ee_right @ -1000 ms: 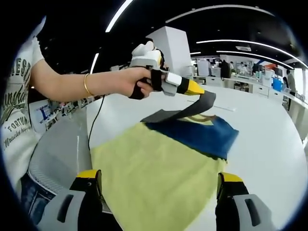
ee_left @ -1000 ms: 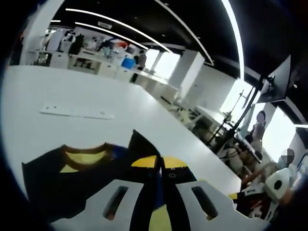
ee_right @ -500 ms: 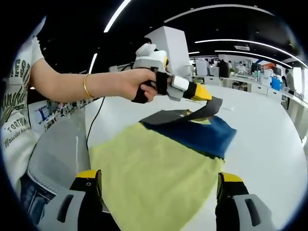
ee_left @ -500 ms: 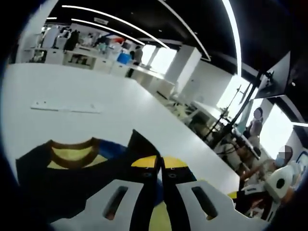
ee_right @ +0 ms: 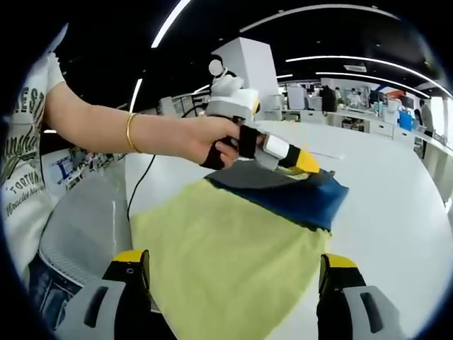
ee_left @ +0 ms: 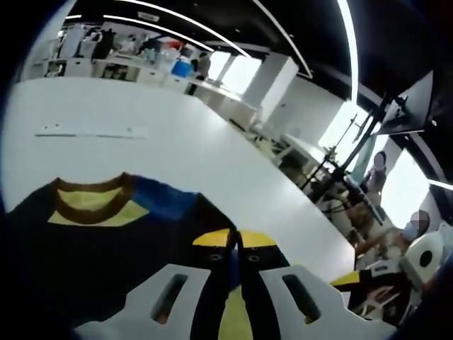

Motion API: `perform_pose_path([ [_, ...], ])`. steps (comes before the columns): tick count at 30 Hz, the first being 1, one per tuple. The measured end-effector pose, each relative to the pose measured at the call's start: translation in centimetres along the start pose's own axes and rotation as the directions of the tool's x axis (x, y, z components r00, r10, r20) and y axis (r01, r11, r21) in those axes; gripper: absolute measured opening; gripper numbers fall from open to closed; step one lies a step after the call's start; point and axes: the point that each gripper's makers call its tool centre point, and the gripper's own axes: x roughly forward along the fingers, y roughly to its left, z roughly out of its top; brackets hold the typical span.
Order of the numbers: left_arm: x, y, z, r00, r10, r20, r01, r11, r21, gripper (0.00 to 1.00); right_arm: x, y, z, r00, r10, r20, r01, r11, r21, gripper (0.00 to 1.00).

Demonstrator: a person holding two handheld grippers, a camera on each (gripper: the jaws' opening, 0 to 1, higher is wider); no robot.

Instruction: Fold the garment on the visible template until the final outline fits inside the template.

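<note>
A garment lies flat on the white table, its yellow body (ee_right: 226, 241) spread toward my right gripper. Its blue shoulder part (ee_right: 311, 202) is at the far end. My left gripper (ee_right: 306, 165), held in a person's hand, sits low over that far end, shut on the dark grey sleeve (ee_right: 244, 176). In the left gripper view the shut yellow tips (ee_left: 236, 241) pinch dark fabric (ee_left: 85, 255), with the brown-edged yellow collar (ee_left: 92, 202) just beyond. My right gripper (ee_right: 233, 283) stands open at the garment's near edge, nothing between its jaws. A grey sheet (ee_right: 81, 219) lies under the garment's left side.
The white table (ee_left: 177, 149) stretches far beyond the garment; a thin white strip (ee_left: 92, 132) lies on it. A black cable (ee_right: 141, 177) runs over the table's left side. The person's arm with a bracelet (ee_right: 130, 131) reaches across. People and desks stand far behind.
The left gripper has come down and to the right with the dark sleeve, which hung in the air before and now lies low over the blue part. The right gripper has stayed still and open.
</note>
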Motion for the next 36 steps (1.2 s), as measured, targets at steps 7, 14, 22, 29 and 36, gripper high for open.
perform_pose_path([
  [7,0.7,-1.2,-1.2,0.998,-0.064,-0.025,0.065,0.998,0.017,0.17,0.1,0.0,0.3,1.0,-0.003,0.009,0.003,1.0,0.004,0.99],
  [14,0.1,-2.0,-1.4,0.994,-0.101,-0.039,0.105,0.989,0.105,0.45,0.2,0.3,-0.1,1.0,0.017,-0.006,-0.017,1.0,0.003,0.99],
  [22,-2.2,-1.1,-0.3,0.994,-0.108,0.004,0.106,0.982,0.157,0.76,0.0,0.7,0.2,0.999,0.053,-0.009,-0.053,0.999,-0.007,0.99],
  [29,-4.9,0.1,-0.1,0.994,-0.105,0.036,0.096,0.974,0.205,0.91,-0.4,0.7,0.5,0.997,0.07,-0.017,-0.071,0.997,-0.027,0.99],
  [36,-8.0,0.2,-0.2,0.991,-0.128,0.041,0.115,0.964,0.24,0.99,-0.2,1.3,0.1,0.994,0.101,-0.048,-0.103,0.994,-0.047,0.99],
])
